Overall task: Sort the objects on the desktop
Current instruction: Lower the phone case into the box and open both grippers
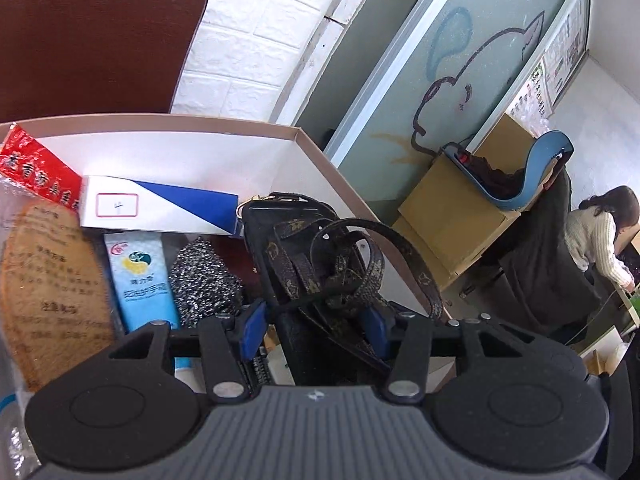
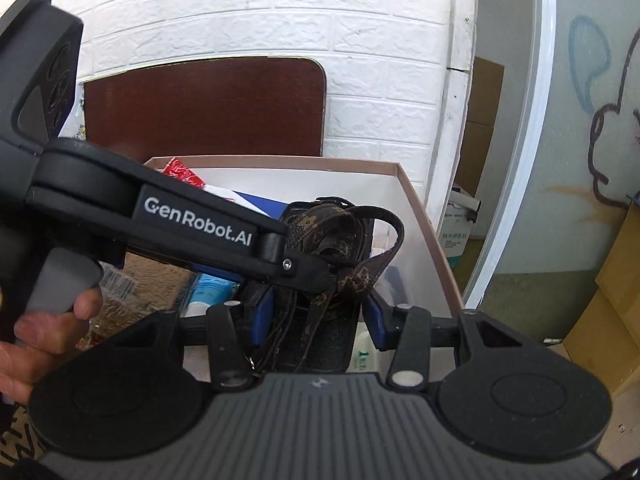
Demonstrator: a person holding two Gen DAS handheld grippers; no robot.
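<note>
- The landmark is the shallow cardboard box point(image 1: 312, 148), and it already holds a good share of the sorting: a red snack packet point(image 1: 36, 168) in its far left corner, a white-and-blue carton point(image 1: 160, 208) just in front of that, a light blue hand-cream tube point(image 1: 142, 280) and a sparkly metal scourer point(image 1: 204, 280) nearer the middle.
- The black phone case point(image 1: 304, 336), with its brown patterned strap point(image 1: 360, 268) bundled on top, sits over the right half of the box, beside the scourer and close to the right wall.
- Judging from how it hangs, the case is being lowered in and is not yet let go; whether it touches the box floor I cannot tell.
- The left gripper point(image 1: 314, 330) is partly closed, its blue pads point(image 1: 252, 332) on either side of the case and strap, apparently clamping them.
- The right gripper point(image 2: 316, 320) is likewise partly closed and straddles the near end of the same case, gripping it as far as the right wrist view shows.
- A hand point(image 2: 44, 332) holds the left tool's handle, left of the box.
- Left to do: release the case and withdraw; any items outside the box are out of sight.
</note>
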